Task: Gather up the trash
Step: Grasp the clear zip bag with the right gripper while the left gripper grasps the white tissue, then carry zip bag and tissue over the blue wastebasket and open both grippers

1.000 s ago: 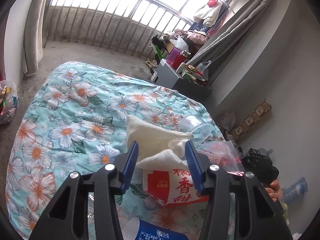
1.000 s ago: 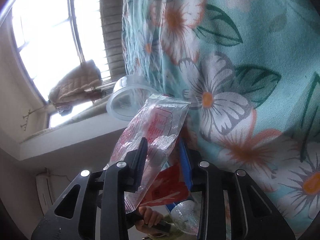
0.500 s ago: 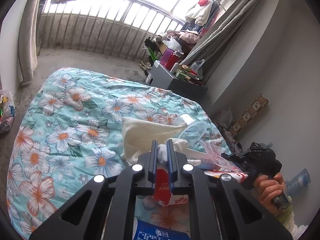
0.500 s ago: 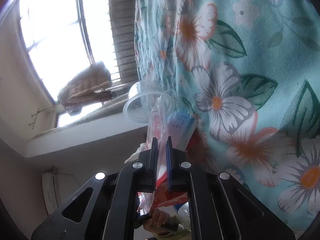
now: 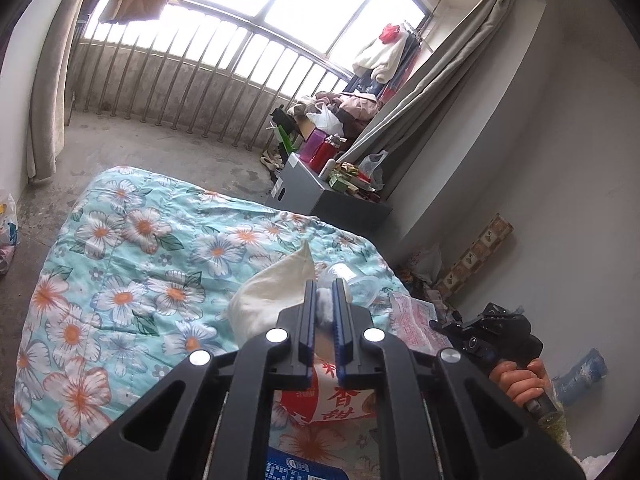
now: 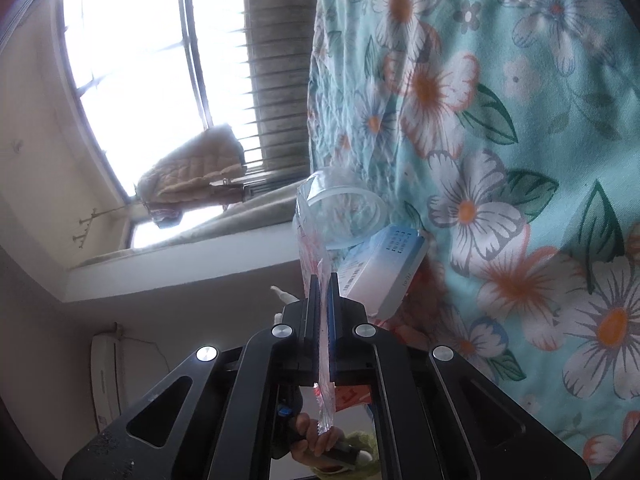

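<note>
My left gripper (image 5: 325,285) is shut on a crumpled white tissue (image 5: 325,307), lifted above the floral quilt (image 5: 132,264); a cream paper sheet (image 5: 272,288) hangs with it. Under it lies a red-and-white snack bag (image 5: 340,400). My right gripper (image 6: 322,280) is shut on a clear red-printed plastic wrapper (image 6: 316,236), which also shows in the left wrist view (image 5: 412,320). Beside it on the quilt (image 6: 520,100) lie a clear plastic cup (image 6: 344,208) and a small white-blue box (image 6: 384,272).
A blue-labelled package (image 5: 300,466) lies at the quilt's near edge. A grey box (image 5: 320,196) with clutter stands past the bed by the curtain (image 5: 424,96). A bag (image 5: 8,228) sits on the concrete floor at left. The wall is close on the right.
Both grippers went from open to shut: left on the tissue, right on the plastic wrapper. The left one has since lifted the tissue and paper higher.
</note>
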